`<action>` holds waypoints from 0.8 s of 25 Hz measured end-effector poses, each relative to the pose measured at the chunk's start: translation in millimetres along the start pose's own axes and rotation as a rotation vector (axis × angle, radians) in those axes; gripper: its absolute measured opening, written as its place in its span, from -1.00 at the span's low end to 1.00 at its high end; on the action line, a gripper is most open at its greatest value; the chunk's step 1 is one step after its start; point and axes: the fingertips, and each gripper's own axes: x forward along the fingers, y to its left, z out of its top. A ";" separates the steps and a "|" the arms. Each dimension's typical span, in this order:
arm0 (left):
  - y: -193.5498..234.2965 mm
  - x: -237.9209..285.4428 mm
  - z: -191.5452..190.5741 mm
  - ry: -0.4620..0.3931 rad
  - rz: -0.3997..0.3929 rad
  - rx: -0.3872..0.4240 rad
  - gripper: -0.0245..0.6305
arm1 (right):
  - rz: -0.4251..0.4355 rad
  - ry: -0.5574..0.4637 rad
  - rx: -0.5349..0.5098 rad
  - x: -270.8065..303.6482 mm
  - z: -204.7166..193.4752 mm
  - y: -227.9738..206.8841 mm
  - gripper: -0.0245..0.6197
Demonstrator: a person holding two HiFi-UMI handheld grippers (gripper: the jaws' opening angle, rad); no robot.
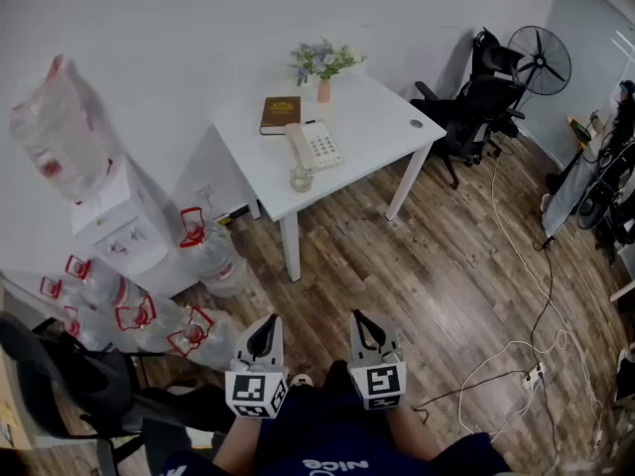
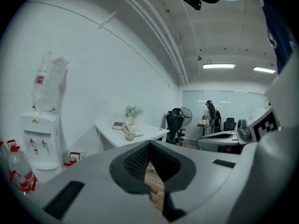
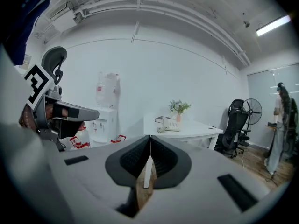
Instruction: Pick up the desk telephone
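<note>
Holding both tools low and close to the body, the person stands well apart from the goal. The left tool has its dark ribbed jaws pressed together with nothing between them, and the right tool is the same: closed and empty.

Beyond them stretches the brown wood-plank floor. Clear plastic water bottles with red handles cluster to the left beside a white water dispenser, and a loose white cable trails on the right.

Farther on stands the white rectangular surface. The cream corded desk telephone lies near its front left edge, with the handset along its left side and the coiled cord at the edge. Just behind it sits a brown hardcover book, then a small pink vase of flowers.

The step in hand looks like the approach. To do it well, head straight for the front edge, steer between the bottles and the cable, and spread the jaws before arriving. Grip the telephone's body from both sides, one tool each, so the handset does not tip off its cradle.
</note>
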 end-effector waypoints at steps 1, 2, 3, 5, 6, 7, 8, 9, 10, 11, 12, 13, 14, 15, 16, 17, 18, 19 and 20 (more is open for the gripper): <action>-0.6 0.7 0.6 0.000 -0.001 -0.004 -0.87 | 0.008 0.011 0.006 0.7 -3.1 1.2 -0.86; -1.0 2.0 1.3 -0.001 -0.001 -0.010 -0.87 | 0.017 0.021 0.011 2.3 -5.5 1.6 -0.85; -1.1 3.8 1.9 -0.003 -0.001 -0.014 -0.87 | 0.027 0.027 0.013 4.9 -6.9 1.2 -0.85; -1.6 8.8 1.7 -0.004 0.003 -0.020 -0.87 | 0.043 0.031 0.010 12.3 -8.3 -1.9 -0.85; -1.5 11.8 0.8 -0.001 0.009 -0.025 -0.87 | 0.050 0.032 0.007 16.6 -9.2 -4.7 -0.85; -0.2 15.3 -0.5 0.003 0.018 -0.036 -0.87 | 0.056 0.033 0.005 21.6 -9.7 -8.0 -0.86; 2.2 19.5 -1.1 0.004 0.030 -0.053 -0.87 | 0.063 0.031 0.005 27.2 -9.2 -11.9 -0.86; 4.7 24.2 -0.1 0.002 0.044 -0.073 -0.87 | 0.072 0.028 0.004 33.1 -8.0 -16.1 -0.86; 6.1 29.5 2.1 -0.003 0.057 -0.088 -0.87 | 0.082 0.027 0.004 38.8 -6.9 -20.9 -0.86; 6.5 35.5 4.6 -0.007 0.068 -0.096 -0.87 | 0.092 0.027 0.002 44.5 -6.4 -26.4 -0.86; 6.4 42.0 6.8 -0.010 0.078 -0.095 -0.87 | 0.101 0.029 0.001 50.5 -6.1 -32.5 -0.86; 6.2 49.1 8.4 -0.009 0.087 -0.090 -0.87 | 0.109 0.030 -0.001 56.7 -5.5 -39.2 -0.86; 5.9 56.1 9.6 -0.007 0.097 -0.085 -0.87 | 0.115 0.031 -0.002 62.9 -4.5 -46.3 -0.86; 5.6 62.9 10.3 -0.002 0.106 -0.081 -0.87 | 0.120 0.031 -0.002 69.1 -3.3 -53.8 -0.86; 4.9 69.6 10.8 0.002 0.113 -0.080 -0.87 | 0.122 0.031 -0.001 75.6 -2.2 -61.8 -0.86; 3.7 76.5 11.3 0.007 0.118 -0.079 -0.87 | 0.123 0.030 0.001 82.3 -1.1 -70.3 -0.85; 2.3 83.8 11.9 0.013 0.122 -0.076 -0.87 | 0.123 0.029 0.003 89.5 -0.1 -78.9 -0.86; 1.3 91.4 12.4 0.018 0.126 -0.072 -0.87 | 0.124 0.027 0.007 96.8 1.1 -87.2 -0.86; 0.8 99.0 12.8 0.022 0.132 -0.069 -0.87 | 0.126 0.025 0.010 103.9 2.2 -94.7 -0.86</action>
